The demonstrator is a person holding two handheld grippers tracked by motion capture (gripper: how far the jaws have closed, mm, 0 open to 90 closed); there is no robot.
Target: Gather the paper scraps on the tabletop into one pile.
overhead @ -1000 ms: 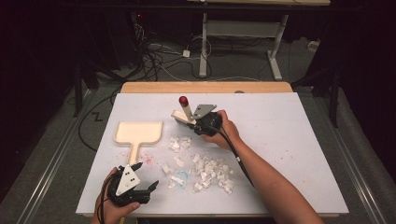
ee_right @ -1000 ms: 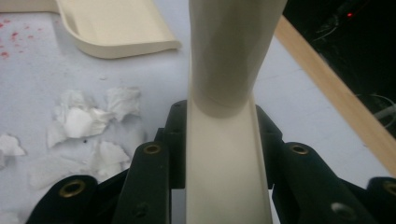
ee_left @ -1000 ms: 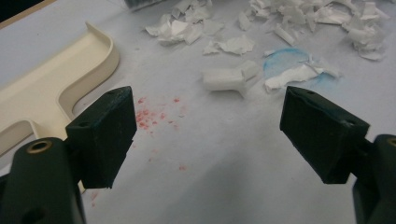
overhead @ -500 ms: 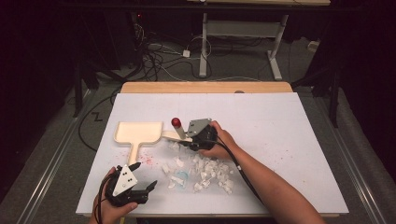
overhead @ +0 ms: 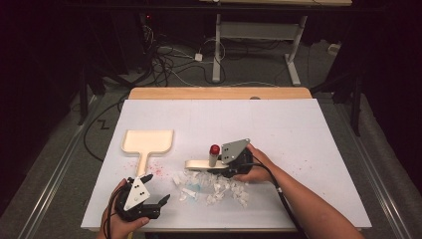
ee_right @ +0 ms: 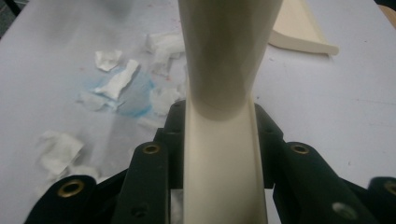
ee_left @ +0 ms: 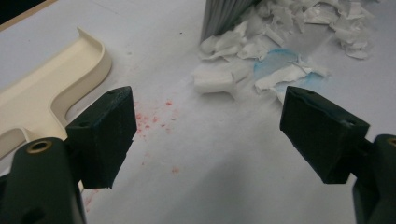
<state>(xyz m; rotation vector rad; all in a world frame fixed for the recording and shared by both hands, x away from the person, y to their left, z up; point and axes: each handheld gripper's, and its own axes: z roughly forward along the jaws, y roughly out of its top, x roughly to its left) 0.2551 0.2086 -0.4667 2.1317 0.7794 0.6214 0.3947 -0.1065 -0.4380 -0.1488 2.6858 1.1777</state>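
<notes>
Right tool in the high view: I have it clenched on the cream brush, whose red-capped handle stands up just left of the tool's grey plate. Brush head sits at the upper edge of the paper scraps, which lie strewn on the white bench, front centre. Cream dustpan lies flat to the left of the brush, apart from it, handle pointing toward me. Left tool rests at the front-left edge of the bench, released, nothing in it, near the dustpan handle's end. Red specks mark the bench beside that handle.

Left gripper view: left tool has its jaws wide apart over bare bench. Dustpan at left, just past one jaw. Brush bristles at top touch the paper scraps, with a blue stain among them.

Right gripper view: right tool grips the brush, cream body running up between the jaws. Scraps and blue stain lie left, dustpan at top right.
</notes>
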